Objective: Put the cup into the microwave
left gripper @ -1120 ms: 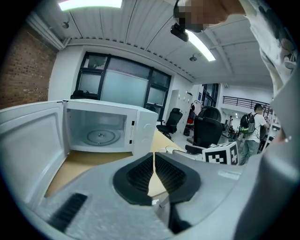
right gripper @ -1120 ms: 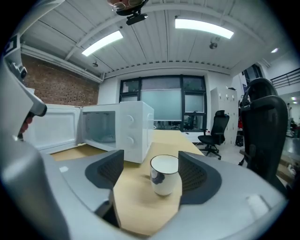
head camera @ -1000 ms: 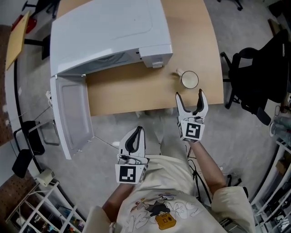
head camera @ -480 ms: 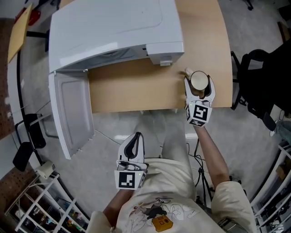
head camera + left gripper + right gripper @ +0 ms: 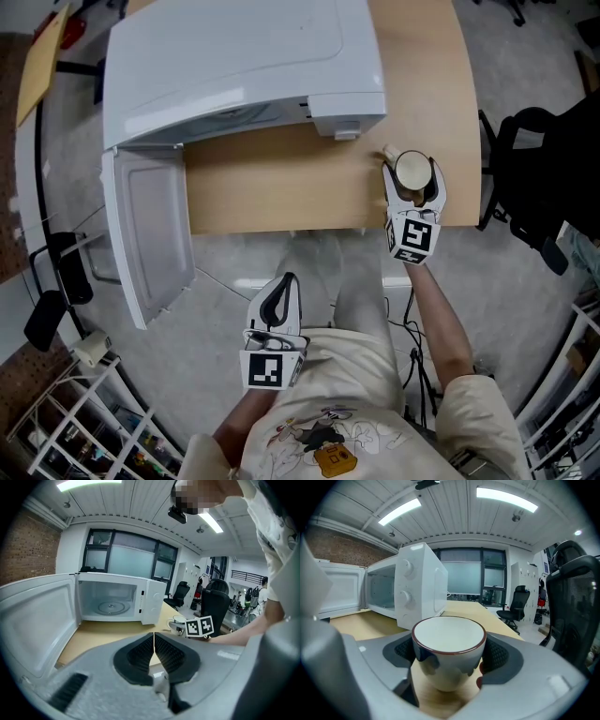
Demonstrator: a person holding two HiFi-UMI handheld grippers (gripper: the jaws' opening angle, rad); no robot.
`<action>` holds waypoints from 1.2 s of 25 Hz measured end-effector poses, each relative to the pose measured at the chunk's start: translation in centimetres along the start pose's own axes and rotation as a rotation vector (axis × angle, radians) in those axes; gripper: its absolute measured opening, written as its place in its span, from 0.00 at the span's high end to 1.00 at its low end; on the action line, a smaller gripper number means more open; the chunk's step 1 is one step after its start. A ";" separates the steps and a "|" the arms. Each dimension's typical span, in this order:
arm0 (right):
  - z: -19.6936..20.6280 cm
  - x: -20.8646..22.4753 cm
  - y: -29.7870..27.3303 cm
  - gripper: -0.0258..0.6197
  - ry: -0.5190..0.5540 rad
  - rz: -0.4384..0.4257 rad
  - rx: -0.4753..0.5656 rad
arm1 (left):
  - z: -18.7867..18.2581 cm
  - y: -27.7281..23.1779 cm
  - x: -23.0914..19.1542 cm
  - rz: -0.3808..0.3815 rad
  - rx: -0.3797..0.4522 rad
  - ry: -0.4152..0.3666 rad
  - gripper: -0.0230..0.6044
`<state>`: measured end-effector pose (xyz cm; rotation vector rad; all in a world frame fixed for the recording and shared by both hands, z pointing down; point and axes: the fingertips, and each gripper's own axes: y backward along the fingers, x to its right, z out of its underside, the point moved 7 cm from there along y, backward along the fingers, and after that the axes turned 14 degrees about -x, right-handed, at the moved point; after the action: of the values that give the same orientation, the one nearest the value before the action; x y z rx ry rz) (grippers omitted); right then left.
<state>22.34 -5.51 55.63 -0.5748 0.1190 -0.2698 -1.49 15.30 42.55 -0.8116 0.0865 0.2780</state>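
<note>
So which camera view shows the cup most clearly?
The right gripper view: the cup fills its middle, between the jaws, rim and inside plain. The head view shows it small from above, near the table's edge. The left gripper view shows it tiny, partly behind a marker cube.

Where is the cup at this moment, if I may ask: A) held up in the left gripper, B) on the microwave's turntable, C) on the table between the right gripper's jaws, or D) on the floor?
C: the right gripper view shows the cup standing on the table with the right gripper closed against both its sides.
</note>
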 end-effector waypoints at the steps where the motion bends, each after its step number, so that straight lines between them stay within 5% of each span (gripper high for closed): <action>1: -0.1 -0.2 0.1 0.34 -0.001 -0.003 0.002 | 0.0 0.0 -0.1 -0.005 0.001 0.004 0.95; 6: -1.4 -1.5 1.3 0.34 0.015 -0.041 0.024 | -0.9 -0.6 -0.9 -0.034 0.044 0.071 0.96; 14: -4.3 -5.7 4.3 0.34 0.066 -0.156 0.048 | -1.8 -1.7 -3.0 -0.093 0.104 0.057 0.96; 30: -9.6 -18.8 5.2 0.34 0.198 -0.418 0.067 | -3.2 -0.7 -7.9 -0.188 0.234 0.155 0.96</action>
<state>3.67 -0.95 45.44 -0.5015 0.1803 -0.7353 -8.80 10.85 42.27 -0.6022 0.1840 0.0259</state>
